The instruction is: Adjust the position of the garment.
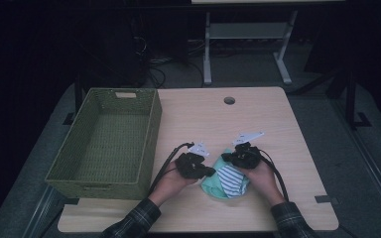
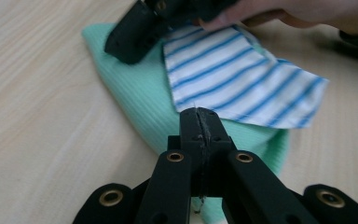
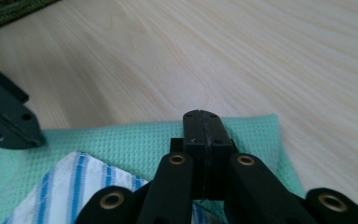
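Observation:
A mint-green waffle cloth (image 1: 209, 187) lies at the front middle of the table, with a white, blue-striped cloth (image 1: 231, 179) on top of it. My left gripper (image 1: 209, 171) is at their left side, and in the left gripper view (image 2: 199, 116) its jaws are pressed together at the near edge of the striped cloth (image 2: 233, 79). My right gripper (image 1: 226, 158) is at the far side. Its jaws (image 3: 202, 119) are shut at the far edge of the green cloth (image 3: 121, 140). In the left gripper view the right gripper (image 2: 121, 46) rests on the green cloth (image 2: 130, 88).
A green woven basket (image 1: 151, 144) with nothing in it stands on the table's left side, close to my left hand. The wooden table (image 1: 258, 114) is bare behind and to the right of the cloths, with a cable hole (image 1: 229, 100) near its back edge.

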`<action>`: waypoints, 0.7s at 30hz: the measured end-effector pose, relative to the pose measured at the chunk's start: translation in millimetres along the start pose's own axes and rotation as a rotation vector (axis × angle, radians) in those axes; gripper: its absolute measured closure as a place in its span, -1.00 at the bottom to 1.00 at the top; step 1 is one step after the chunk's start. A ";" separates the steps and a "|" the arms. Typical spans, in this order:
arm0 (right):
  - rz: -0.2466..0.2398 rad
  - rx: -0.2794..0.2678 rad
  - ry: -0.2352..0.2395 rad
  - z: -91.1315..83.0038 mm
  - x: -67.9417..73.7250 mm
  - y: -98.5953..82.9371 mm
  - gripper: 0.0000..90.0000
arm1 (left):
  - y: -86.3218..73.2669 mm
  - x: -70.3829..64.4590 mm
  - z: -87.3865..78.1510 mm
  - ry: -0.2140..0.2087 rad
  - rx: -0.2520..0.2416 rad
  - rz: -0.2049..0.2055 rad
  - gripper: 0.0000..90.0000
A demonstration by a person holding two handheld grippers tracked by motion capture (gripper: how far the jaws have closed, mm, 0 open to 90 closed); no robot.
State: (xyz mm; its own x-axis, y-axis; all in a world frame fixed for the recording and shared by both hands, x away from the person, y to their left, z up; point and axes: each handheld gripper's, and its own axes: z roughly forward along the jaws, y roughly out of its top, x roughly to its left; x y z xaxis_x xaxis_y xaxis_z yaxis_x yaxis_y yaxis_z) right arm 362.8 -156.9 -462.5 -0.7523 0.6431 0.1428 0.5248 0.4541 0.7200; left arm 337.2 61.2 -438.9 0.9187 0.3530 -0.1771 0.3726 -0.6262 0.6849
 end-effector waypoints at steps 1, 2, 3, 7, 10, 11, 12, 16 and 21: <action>0.001 0.004 0.003 2.1 -0.5 -0.6 1.00 | -0.1 0.9 1.5 0.006 0.004 0.000 0.98; 0.000 0.005 0.003 3.0 -0.9 -0.8 0.99 | -0.6 2.1 3.3 0.012 0.013 0.000 0.99; 0.006 0.005 0.007 3.6 -1.3 -0.9 0.99 | -1.3 2.8 5.1 0.014 0.021 -0.002 0.99; 0.020 0.005 0.015 4.8 -2.6 -1.8 1.00 | -3.8 4.3 9.8 0.029 0.061 0.012 0.99; 0.023 0.010 0.016 5.1 -2.8 -2.1 1.00 | -6.2 3.0 15.4 0.047 0.083 0.020 0.99; 0.022 0.010 0.017 5.2 -3.1 -2.3 1.00 | -6.7 3.4 15.9 0.046 0.079 0.017 0.99; 0.023 0.010 0.018 5.2 -3.2 -2.4 1.00 | -6.9 3.7 16.1 0.046 0.078 0.016 0.99; 0.010 0.003 0.009 1.7 -2.2 -1.4 0.99 | -6.0 2.5 11.6 0.040 0.067 0.018 0.99; 0.013 -0.034 -0.031 -13.1 -9.6 -2.4 0.99 | -5.8 -4.0 -4.7 0.019 0.031 0.022 0.97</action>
State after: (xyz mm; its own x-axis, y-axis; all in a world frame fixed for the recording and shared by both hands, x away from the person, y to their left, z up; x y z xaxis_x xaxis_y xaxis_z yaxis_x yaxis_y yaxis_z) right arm 363.6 -172.2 -456.7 -0.7324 0.6681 0.1316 0.5202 0.4243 0.7411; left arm 330.7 66.7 -438.8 0.9242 0.3518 -0.1489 0.3566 -0.6547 0.6665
